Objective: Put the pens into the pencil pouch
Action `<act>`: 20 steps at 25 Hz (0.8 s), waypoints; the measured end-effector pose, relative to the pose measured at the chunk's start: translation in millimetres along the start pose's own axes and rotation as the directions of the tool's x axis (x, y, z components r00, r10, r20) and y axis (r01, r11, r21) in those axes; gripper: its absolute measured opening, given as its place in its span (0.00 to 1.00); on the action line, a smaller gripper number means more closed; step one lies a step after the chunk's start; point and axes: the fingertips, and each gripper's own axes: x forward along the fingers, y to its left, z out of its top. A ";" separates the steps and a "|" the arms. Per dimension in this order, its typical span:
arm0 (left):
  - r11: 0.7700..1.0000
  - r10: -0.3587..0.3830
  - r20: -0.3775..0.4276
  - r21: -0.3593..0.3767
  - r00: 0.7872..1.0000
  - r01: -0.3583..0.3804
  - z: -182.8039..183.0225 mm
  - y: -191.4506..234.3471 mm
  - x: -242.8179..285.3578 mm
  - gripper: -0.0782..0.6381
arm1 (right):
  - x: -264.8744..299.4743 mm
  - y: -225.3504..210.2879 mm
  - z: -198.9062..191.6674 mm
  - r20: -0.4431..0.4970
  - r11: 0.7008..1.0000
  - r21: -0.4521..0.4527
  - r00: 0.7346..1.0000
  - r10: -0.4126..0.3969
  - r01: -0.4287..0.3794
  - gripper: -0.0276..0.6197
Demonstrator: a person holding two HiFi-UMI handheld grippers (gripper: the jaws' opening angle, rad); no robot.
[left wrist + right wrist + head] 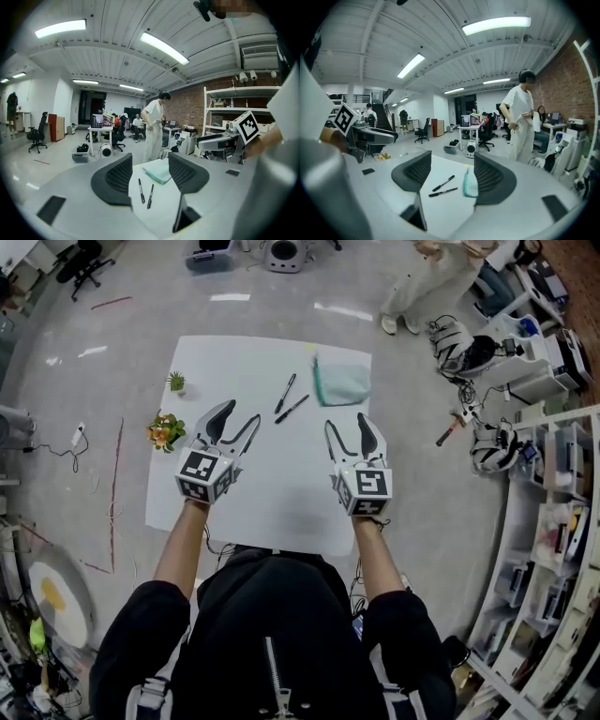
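Two black pens lie on the white table (253, 493) at its far middle: one pen (285, 392) and a second pen (292, 409) just right of it. A pale green pencil pouch (342, 382) lies at the far right, flat. My left gripper (236, 421) hovers open over the table's left side, short of the pens. My right gripper (349, 428) hovers open on the right, just short of the pouch. Through the left gripper's open jaws I see both pens (140, 190) (150, 195) and the pouch (158, 172). The right gripper view shows the pens (443, 183) (443, 191) and the pouch (469, 183).
A small potted plant (176, 382) and a bunch of flowers (165, 431) sit at the table's left edge. A person in white (427, 282) stands beyond the far right corner. Shelving (553, 521) and equipment fill the right side; a floor cable (56, 448) runs on the left.
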 end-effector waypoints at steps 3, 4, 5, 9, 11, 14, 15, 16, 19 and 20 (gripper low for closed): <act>1.000 -0.019 -0.001 -0.003 1.000 0.019 -10.9 4.4 13.1 0.45 | 7.5 -5.5 -6.2 -0.021 1.000 0.001 1.000 -0.009 0.009 0.48; 1.000 -0.026 -0.006 -0.001 1.000 0.026 -14.6 6.3 17.7 0.45 | 11.5 -7.1 -9.8 -0.028 1.000 -0.002 1.000 -0.009 0.009 0.48; 0.999 -0.033 -0.013 -0.001 0.999 0.033 -18.7 8.1 21.7 0.45 | 15.6 -8.2 -14.5 -0.035 1.000 -0.006 0.999 -0.009 0.009 0.48; 0.999 -0.052 -0.046 -0.012 0.998 0.052 -38.6 14.9 33.2 0.45 | 29.4 -7.3 -31.3 -0.077 1.000 -0.007 0.997 -0.006 0.006 0.48; 0.998 -0.059 -0.061 -0.025 0.996 0.057 -46.8 17.2 39.5 0.45 | 36.6 -8.0 -37.3 -0.100 1.000 -0.003 0.995 -0.006 0.006 0.48; 0.998 -0.065 -0.076 -0.030 0.995 0.063 -59.1 21.3 46.9 0.45 | 50.0 -11.0 -50.3 -0.131 1.000 -0.015 0.991 -0.005 0.004 0.48; 0.998 -0.067 -0.081 -0.028 0.994 0.065 -63.0 23.1 49.2 0.45 | 55.4 -12.5 -54.2 -0.140 1.000 -0.018 0.990 -0.005 0.003 0.48; 0.997 -0.070 -0.087 -0.027 0.994 0.068 -66.8 23.9 51.8 0.45 | 60.9 -14.5 -58.0 -0.149 1.000 -0.018 0.989 -0.004 0.002 0.48; 0.997 -0.082 -0.105 -0.025 0.991 0.080 -76.5 21.9 61.3 0.45 | 79.1 -23.6 -69.7 -0.178 1.000 -0.023 0.984 0.001 -0.005 0.47; 0.996 -0.083 -0.109 -0.027 0.991 0.080 -79.3 21.4 63.7 0.45 | 85.9 -26.1 -73.8 -0.187 1.000 -0.025 0.982 0.003 -0.008 0.47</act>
